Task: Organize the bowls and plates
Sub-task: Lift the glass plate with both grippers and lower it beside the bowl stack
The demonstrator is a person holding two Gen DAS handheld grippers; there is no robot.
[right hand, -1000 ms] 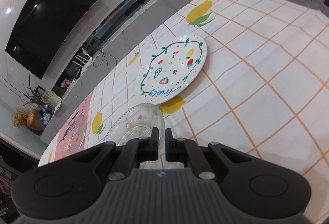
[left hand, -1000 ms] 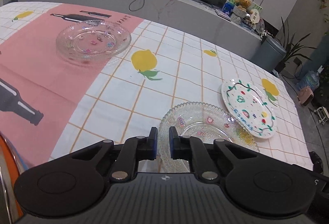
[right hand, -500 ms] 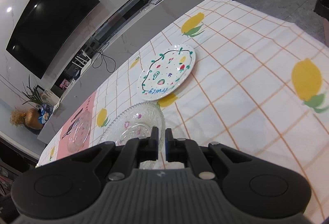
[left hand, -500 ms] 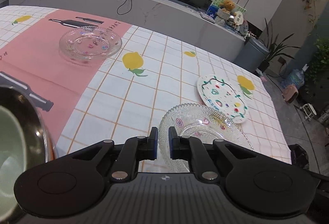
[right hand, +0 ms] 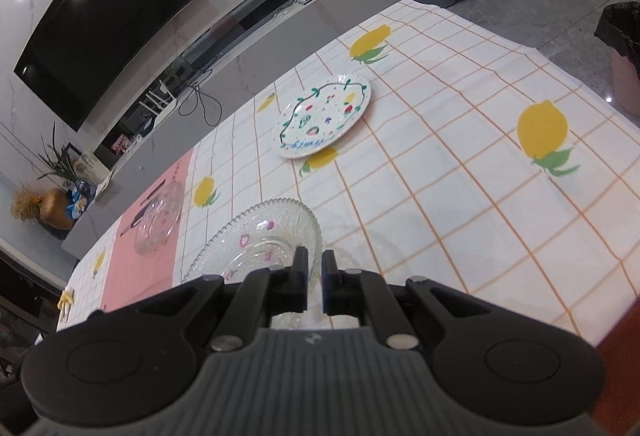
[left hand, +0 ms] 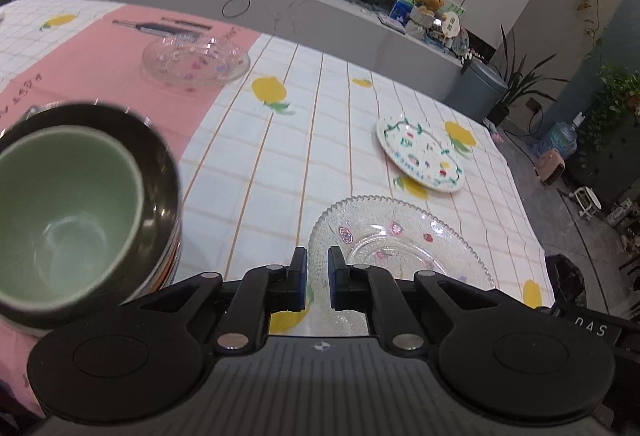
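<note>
A clear glass plate [left hand: 400, 240] with a beaded rim and small flower prints hangs above the checked tablecloth, held from both sides. My left gripper [left hand: 317, 276] is shut on its left rim. My right gripper [right hand: 315, 276] is shut on the right rim of the same glass plate [right hand: 256, 240]. A second clear glass plate [left hand: 196, 62] [right hand: 158, 218] lies on the pink part of the cloth. Farther right on the cloth lies a white painted plate [left hand: 420, 154] [right hand: 322, 120]. A green bowl [left hand: 68, 204] sits inside a dark bowl [left hand: 160, 172] close at the left.
The stacked bowls stand just left of my left gripper, on something with orange stripes. The table's right edge drops to the floor, where a bin with a black bag [right hand: 622, 36] stands. A grey bin [left hand: 476, 92] and a long marble counter lie beyond the far edge.
Both grippers have drawn back and risen with the glass plate between them, so the other plates look smaller. The stacked bowls have come into the left wrist view at the left.
</note>
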